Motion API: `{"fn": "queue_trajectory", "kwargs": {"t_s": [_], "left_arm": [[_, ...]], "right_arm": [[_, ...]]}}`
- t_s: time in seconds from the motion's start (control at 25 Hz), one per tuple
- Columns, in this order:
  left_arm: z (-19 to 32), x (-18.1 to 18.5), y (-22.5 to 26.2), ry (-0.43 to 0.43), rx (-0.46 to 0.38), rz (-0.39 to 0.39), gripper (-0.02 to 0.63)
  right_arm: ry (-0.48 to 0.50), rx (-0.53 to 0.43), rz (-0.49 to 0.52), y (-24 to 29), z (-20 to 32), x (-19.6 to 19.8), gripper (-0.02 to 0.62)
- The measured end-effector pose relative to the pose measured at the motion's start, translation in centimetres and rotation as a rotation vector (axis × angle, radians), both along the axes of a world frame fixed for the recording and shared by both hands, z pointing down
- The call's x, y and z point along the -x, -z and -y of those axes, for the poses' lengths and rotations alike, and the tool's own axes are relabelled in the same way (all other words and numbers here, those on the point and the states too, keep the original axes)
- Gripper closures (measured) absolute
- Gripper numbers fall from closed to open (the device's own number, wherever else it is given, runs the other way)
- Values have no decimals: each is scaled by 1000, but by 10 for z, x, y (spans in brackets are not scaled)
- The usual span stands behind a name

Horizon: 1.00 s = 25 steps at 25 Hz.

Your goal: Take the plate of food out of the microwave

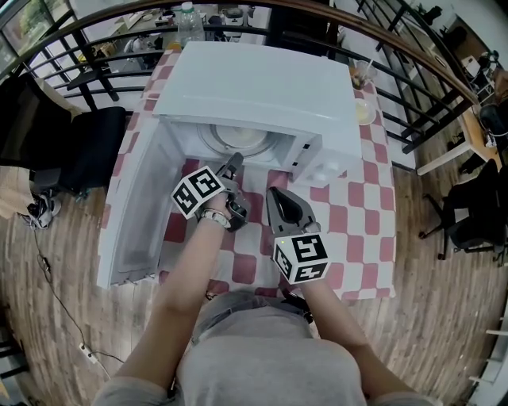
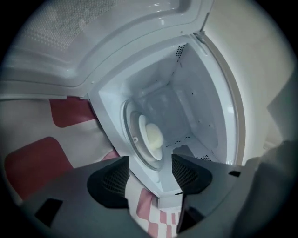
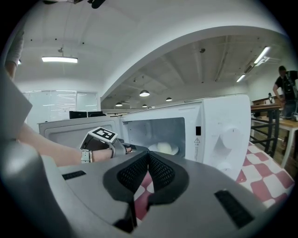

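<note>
A white microwave (image 1: 262, 87) stands on a table with a red-and-white checked cloth (image 1: 357, 214); its door (image 1: 131, 214) hangs open to the left. Inside, a white plate (image 1: 238, 141) sits on the turntable, carrying pale rounded food (image 2: 152, 136) (image 3: 164, 148). My left gripper (image 1: 233, 162) is at the mouth of the cavity, rolled sideways, jaws open (image 2: 150, 174) with nothing between them; the plate lies a short way ahead. My right gripper (image 1: 272, 193) hovers over the cloth in front of the microwave's control panel (image 3: 228, 139), its jaws shut (image 3: 148, 159) and empty.
A plastic bottle (image 1: 189, 20) stands behind the microwave, and a cup with a small dish (image 1: 363, 107) at its right. A black chair (image 1: 91, 147) is left of the table, a curved railing (image 1: 413, 59) behind it. A person (image 3: 285, 90) stands far right.
</note>
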State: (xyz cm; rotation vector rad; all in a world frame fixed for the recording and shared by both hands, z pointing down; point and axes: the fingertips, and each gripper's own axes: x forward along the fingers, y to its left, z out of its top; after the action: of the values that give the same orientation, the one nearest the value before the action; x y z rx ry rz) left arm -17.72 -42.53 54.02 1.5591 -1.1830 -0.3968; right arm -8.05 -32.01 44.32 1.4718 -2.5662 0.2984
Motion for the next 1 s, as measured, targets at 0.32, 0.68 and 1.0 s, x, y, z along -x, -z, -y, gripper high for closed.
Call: {"fn": "queue_trajectory", "kwargs": {"t_s": [0.32,0.68,1.0], "left_arm": [[25,6,-26,77,124,-15,330],[30,6,-31,145,243,51,327],[30,12,-39,222,327,32,315]], "right_arm": [[4,40,-12,-17,5,-1,569],[-23,66,-9,-28,16,-11,569],[-36,80,-14,-32,15,-19,569]]}}
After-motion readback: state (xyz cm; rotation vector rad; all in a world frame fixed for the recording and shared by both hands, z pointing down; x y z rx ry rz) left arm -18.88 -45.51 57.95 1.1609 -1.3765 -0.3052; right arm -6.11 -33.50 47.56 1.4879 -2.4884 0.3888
